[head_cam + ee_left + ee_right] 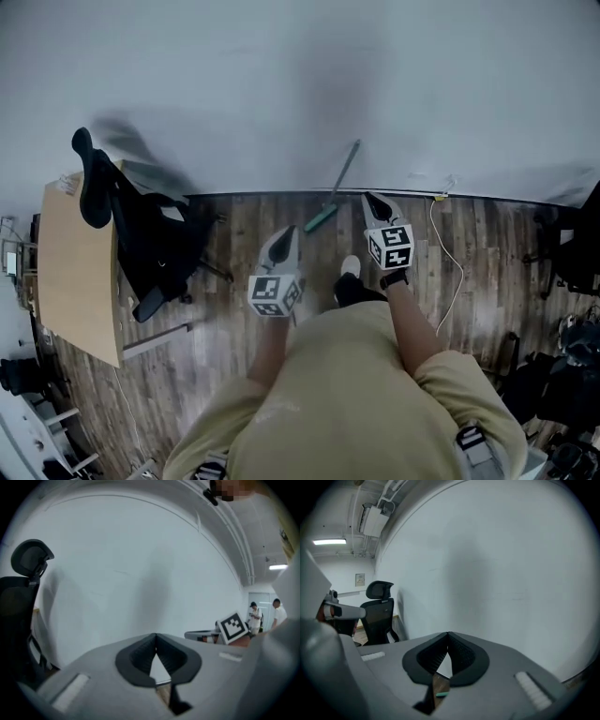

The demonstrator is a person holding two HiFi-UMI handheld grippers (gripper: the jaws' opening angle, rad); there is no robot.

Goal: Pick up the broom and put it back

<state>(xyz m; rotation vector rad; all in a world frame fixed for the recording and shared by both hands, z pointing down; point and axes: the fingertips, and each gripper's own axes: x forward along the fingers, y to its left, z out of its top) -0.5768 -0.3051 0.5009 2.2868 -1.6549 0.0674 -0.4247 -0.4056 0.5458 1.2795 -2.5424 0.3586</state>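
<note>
Beyond the beige-shirted torso [366,403], the grey left gripper [287,232] and right gripper [372,199] are held with jaws together, empty. They should be opened before the green-headed, long-handled broom [337,187], leaning on the white wall [281,84], is grasped mid-handle.

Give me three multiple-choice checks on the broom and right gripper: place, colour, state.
1. Where is the broom? A held in the air; B leaning on the wall, head on the floor; C out of view.
2. Its head's colour? A red; B teal; C yellow.
3. The right gripper: its fingers are? A wide apart; B shut on the broom; C shut, empty.
Answers: B, the handle slants up the wall; B, the head view shows teal; C, the fingers meet with nothing between.
</note>
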